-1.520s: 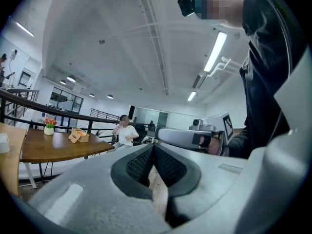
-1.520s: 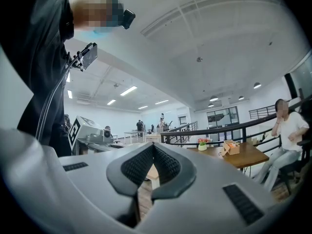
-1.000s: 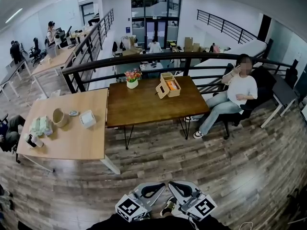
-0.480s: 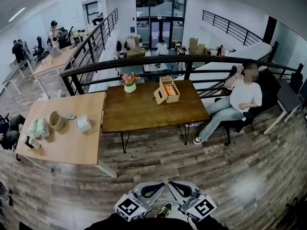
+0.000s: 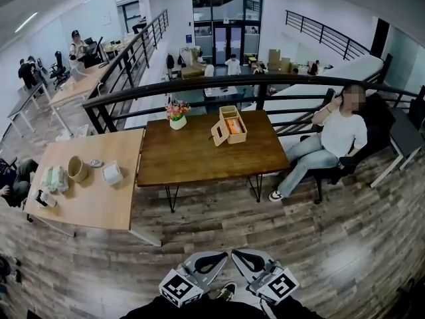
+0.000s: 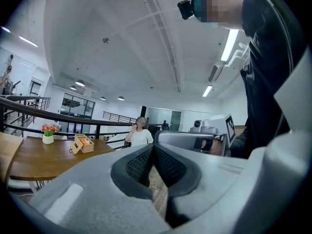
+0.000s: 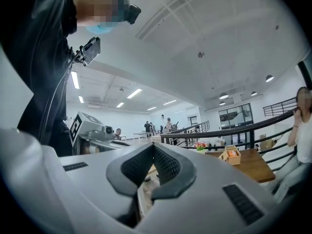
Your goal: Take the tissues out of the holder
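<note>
Both grippers hang low and close to the person's body, far from the tables. My left gripper (image 5: 214, 262) and right gripper (image 5: 246, 260) sit side by side, tips pointing forward. Each has its jaws shut with nothing between them, as the left gripper view (image 6: 153, 148) and the right gripper view (image 7: 153, 148) show. On the dark wooden table (image 5: 192, 158) stands an open wooden box (image 5: 230, 124) with an orange pack inside. A small white holder (image 5: 112, 173) stands on the light table (image 5: 86, 205).
A flower pot (image 5: 176, 120) stands at the dark table's far edge. The light table also bears a cup (image 5: 77, 169) and green packs (image 5: 54, 179). A black railing (image 5: 219, 85) runs behind the tables. A seated person (image 5: 332, 138) is at the right. Plank floor lies between me and the tables.
The head camera has shifted a little, so the tables sit slightly higher and further left in the view. Both grippers stay shut in the same low place.
</note>
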